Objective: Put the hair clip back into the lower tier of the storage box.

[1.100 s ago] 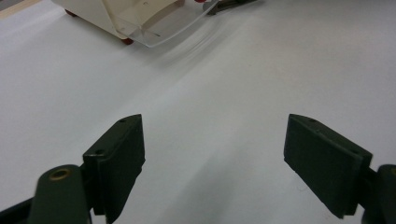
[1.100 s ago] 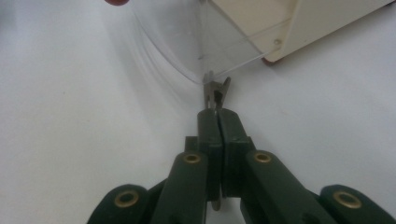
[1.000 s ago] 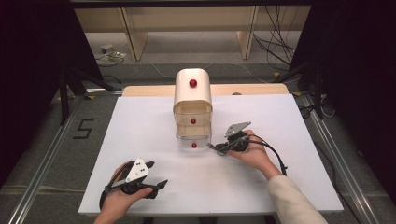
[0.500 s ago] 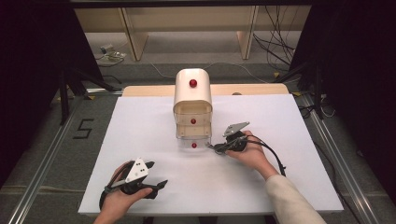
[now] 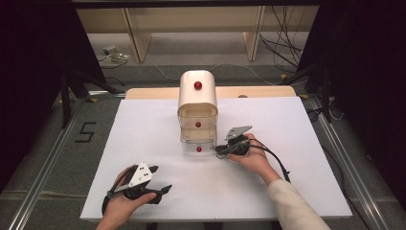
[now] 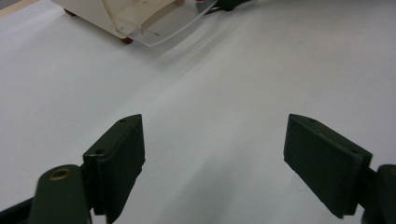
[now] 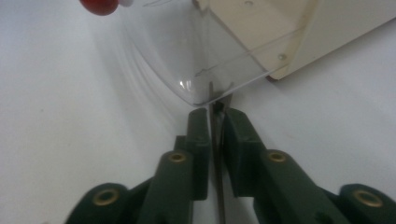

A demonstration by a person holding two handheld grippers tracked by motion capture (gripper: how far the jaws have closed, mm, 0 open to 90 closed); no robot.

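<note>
A small cream plastic drawer cabinet point(image 5: 197, 98) with a rounded top stands near the far edge of the tabletop point(image 5: 143, 129), about midway along it. It has three stacked drawers, each with a round red knob point(image 5: 197, 85). The two lower drawers are clear glossy plastic; the bottom drawer point(image 5: 198, 143) is pulled out toward the person and I can see nothing in it. In the right gripper view its curved transparent front wall point(image 7: 196, 70) shows reflections, and the cabinet's cream side panel sits on a small dark red foot.

The right claw point(image 5: 221, 150) lies just beside the bottom drawer's front right corner. Its matte black jaws stand narrow, a thin gap between them, their tips at the clear wall; they have just been opening slightly, and whether they pinch the drawer's edge I cannot tell. A black cable trails from it toward the near right corner.

The left claw point(image 5: 165, 189) rests near the near edge, left of centre, its flat black pads point(image 6: 119, 158) wide apart over bare surface.

The tabletop is covered with a smooth white matte sheet. Beyond it lie a grey floor, wooden shelf legs, loose cables and dark curtains.
</note>
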